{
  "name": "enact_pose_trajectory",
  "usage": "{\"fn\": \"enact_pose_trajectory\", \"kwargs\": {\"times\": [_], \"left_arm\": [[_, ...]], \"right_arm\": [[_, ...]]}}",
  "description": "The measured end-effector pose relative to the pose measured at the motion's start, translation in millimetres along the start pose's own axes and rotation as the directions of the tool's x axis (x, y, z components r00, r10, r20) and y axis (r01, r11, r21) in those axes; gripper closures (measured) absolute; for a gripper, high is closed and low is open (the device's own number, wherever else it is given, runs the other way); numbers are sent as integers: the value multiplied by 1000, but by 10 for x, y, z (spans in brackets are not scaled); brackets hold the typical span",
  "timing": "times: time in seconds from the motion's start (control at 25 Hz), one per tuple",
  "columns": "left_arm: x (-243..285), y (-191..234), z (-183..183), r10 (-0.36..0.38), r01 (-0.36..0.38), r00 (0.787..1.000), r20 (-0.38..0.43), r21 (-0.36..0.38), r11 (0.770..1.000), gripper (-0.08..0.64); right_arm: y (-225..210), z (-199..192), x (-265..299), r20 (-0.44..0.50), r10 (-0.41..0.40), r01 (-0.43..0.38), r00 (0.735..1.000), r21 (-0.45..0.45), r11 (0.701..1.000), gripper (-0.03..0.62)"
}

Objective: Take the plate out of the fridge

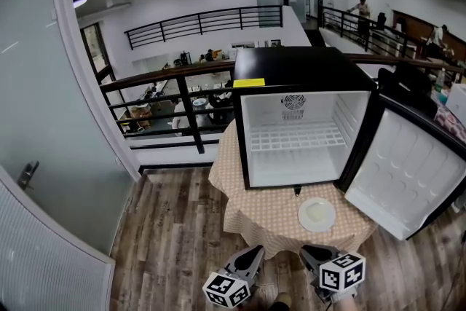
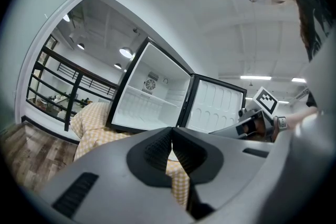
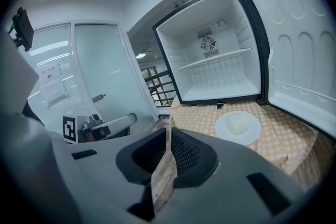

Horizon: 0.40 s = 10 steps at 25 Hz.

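A small black fridge (image 1: 306, 71) stands open on a table with a checked cloth (image 1: 266, 218); its white inside holds only a wire shelf. The white plate (image 1: 317, 215) with a pale block on it rests on the cloth just before the fridge, and the right gripper view shows this plate (image 3: 238, 127) ahead to the right. My left gripper (image 1: 251, 253) and right gripper (image 1: 307, 253) hover side by side off the table's near edge, short of the plate. Both are shut with nothing between their jaws, as the left gripper (image 2: 171, 135) and right gripper (image 3: 169, 132) show in their own views.
The fridge door (image 1: 408, 171) swings out wide to the right, past the table edge. A glass wall with a door handle (image 1: 29, 172) stands on the left. A black railing (image 1: 167, 95) runs behind the table. Wooden floor (image 1: 175, 237) lies around it.
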<state>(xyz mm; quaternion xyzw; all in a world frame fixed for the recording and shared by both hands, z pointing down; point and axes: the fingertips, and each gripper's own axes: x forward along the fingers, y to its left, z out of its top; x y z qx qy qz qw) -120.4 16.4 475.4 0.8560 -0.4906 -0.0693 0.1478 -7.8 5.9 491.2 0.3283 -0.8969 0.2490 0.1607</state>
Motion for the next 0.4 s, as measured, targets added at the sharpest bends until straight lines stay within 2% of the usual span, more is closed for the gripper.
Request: {"fn": "enact_pose_trajectory", "kwargs": {"times": [0.4], "left_arm": [[-182, 60, -69, 22, -22, 1000, 8, -45, 999, 551]], "right_arm": [[136, -81, -69, -22, -11, 11, 1000, -14, 1000, 543]]}}
